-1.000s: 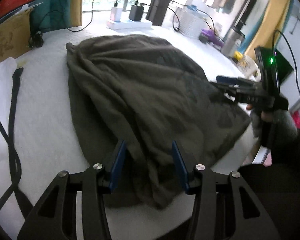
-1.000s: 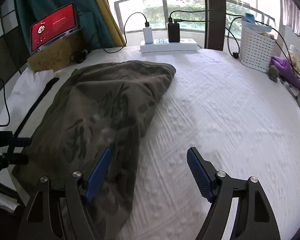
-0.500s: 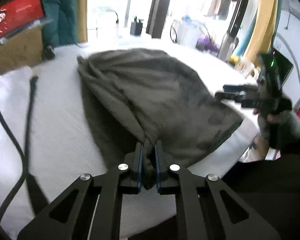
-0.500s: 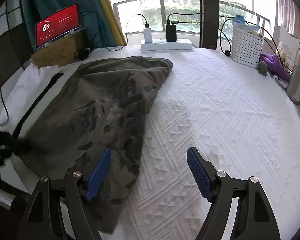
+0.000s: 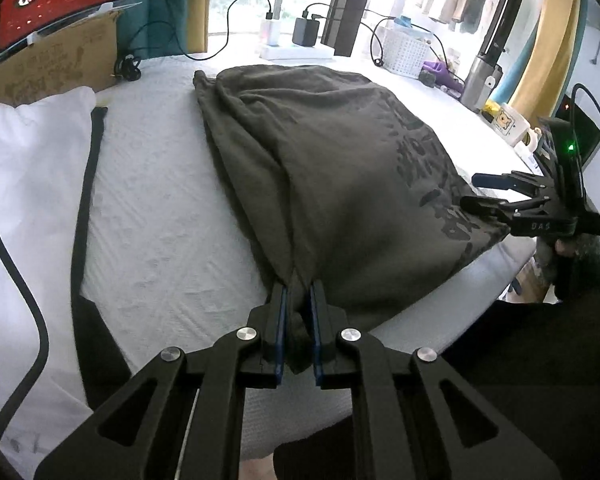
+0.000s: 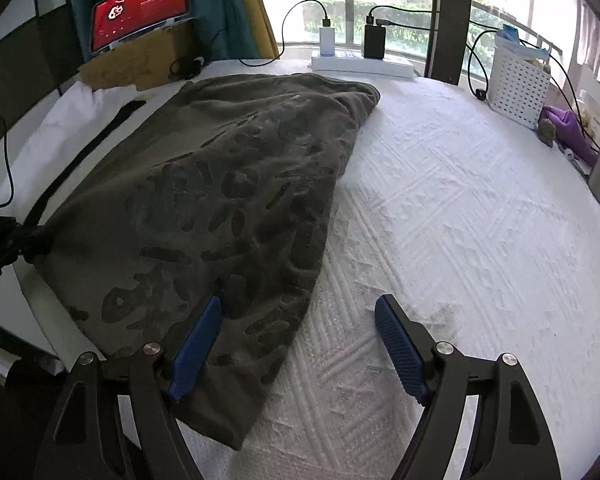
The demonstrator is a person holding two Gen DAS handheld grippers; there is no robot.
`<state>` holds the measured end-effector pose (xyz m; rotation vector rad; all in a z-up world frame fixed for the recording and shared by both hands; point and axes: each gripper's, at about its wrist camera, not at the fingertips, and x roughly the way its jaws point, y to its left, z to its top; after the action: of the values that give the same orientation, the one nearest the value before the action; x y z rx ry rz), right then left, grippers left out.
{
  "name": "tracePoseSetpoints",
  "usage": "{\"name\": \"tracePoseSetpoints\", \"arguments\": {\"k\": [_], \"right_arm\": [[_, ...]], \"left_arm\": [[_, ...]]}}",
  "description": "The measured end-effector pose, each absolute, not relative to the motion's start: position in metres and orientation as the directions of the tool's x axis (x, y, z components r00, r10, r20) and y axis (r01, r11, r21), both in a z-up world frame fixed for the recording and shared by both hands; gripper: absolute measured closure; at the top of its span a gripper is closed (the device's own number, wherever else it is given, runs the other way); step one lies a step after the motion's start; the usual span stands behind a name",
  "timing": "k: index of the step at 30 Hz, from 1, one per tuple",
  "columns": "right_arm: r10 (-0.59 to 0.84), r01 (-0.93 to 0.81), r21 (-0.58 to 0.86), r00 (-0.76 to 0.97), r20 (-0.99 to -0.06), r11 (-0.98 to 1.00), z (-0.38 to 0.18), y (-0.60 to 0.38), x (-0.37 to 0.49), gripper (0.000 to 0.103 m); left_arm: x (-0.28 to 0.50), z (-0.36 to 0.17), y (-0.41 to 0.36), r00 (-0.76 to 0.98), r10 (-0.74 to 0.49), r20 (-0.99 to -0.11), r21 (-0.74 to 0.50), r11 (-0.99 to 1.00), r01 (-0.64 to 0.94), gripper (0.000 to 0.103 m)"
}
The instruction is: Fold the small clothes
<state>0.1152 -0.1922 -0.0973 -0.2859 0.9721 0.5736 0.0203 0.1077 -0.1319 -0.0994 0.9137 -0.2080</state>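
Both grippers work at the near edge of the dark olive garment (image 5: pixel 340 184), which lies spread on the white textured bedspread (image 6: pixel 460 220) with its far end toward the window. Left gripper (image 5: pixel 298 300) is clamped on a bunched fold at the garment's near left corner, the cloth pinched between its blue pads and drawn into taut creases running up the garment; its jaws are easing slightly apart, the cloth still between them. Left of the garment lie a white pillow (image 5: pixel 28 168) and a black strap (image 5: pixel 86 184); behind the pillow stands a cardboard box (image 5: pixel 56 68) bearing a red-screened tablet (image 5: pixel 60 0). Beyond the garment's far end a power strip (image 6: pixel 362 64) with chargers sits by the window. Right gripper (image 6: pixel 300 308) hangs spread wide over the garment's near right edge, gripping nothing: its left finger (image 6: pixel 196 344) above the printed cloth, its right finger (image 6: pixel 400 348) above bare bedspread. Right of the garment, far across the bedspread, stands a white perforated basket (image 6: pixel 518 84).
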Motion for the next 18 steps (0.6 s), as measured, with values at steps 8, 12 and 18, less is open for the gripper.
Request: {"name": "tracePoseSetpoints", "arguments": {"k": [8, 12, 18], "right_arm": [[0.369, -0.559, 0.068, 0.447, -0.815, 0.827, -0.079, -0.197, 0.137, 0.022], [0.383, -0.556, 0.077, 0.459, -0.802, 0.828, -0.071, -0.195, 0.158, 0.022], [0.393, -0.549, 0.09, 0.464, -0.794, 0.831, -0.067, -0.192, 0.188, 0.022]], "left_arm": [[0.02, -0.116, 0.129, 0.625, -0.192, -0.757, -0.17, 0.981, 0.095, 0.05], [0.037, -0.109, 0.143, 0.65, -0.139, -0.747, -0.161, 0.987, 0.026, 0.05], [0.079, -0.106, 0.144, 0.665, -0.124, -0.737, -0.156, 0.988, 0.012, 0.05]]}}
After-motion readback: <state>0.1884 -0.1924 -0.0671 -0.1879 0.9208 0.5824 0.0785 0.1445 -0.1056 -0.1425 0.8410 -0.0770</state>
